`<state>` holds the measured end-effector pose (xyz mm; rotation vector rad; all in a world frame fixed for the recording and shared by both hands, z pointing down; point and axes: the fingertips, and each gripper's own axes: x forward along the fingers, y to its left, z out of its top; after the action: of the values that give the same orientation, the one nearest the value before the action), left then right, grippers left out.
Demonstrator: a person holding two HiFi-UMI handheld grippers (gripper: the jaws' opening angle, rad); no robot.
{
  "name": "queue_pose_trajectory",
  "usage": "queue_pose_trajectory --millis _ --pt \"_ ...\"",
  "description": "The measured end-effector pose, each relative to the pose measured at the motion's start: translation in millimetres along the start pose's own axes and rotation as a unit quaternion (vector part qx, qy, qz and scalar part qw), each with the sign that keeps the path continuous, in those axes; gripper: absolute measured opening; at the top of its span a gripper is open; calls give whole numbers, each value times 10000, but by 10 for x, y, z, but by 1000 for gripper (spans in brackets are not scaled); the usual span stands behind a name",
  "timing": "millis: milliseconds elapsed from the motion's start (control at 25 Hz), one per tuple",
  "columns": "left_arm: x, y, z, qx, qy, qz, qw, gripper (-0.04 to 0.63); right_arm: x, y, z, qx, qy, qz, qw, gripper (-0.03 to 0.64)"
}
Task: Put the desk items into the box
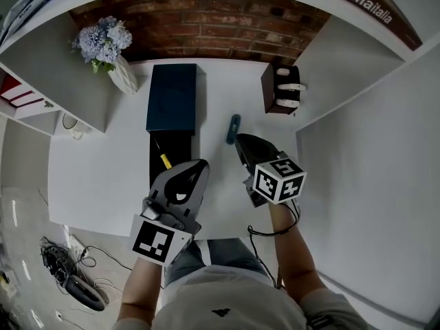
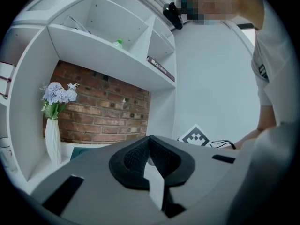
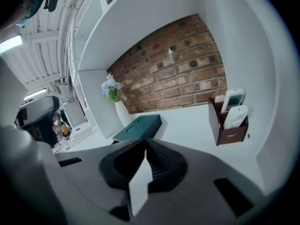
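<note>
Left gripper (image 1: pixel 198 167) and right gripper (image 1: pixel 240 141) both have jaws pressed together, nothing between them. Small teal oblong desk item (image 1: pixel 234 129) lies on white desk (image 1: pixel 103 163) just past right gripper's tip. Open black rectangular box (image 1: pixel 180 146) to its left holds yellow-tipped pen (image 1: pixel 163 155).

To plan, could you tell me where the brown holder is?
In the head view, the brown holder stands at the desk's far right, by the brick wall, beyond the right gripper.

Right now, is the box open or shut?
Open: the lid lies flat beyond the black box, whose inside shows, with a yellow-tipped item in it.
</note>
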<state>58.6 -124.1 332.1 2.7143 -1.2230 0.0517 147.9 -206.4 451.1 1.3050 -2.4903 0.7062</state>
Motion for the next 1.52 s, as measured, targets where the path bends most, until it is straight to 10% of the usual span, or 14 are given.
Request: queue_pose_trajectory --millis 1520 --pt "-89 505 -127 -219 53 706 9973 11 920 -800 -892 1128 1818 -1222 9692 147"
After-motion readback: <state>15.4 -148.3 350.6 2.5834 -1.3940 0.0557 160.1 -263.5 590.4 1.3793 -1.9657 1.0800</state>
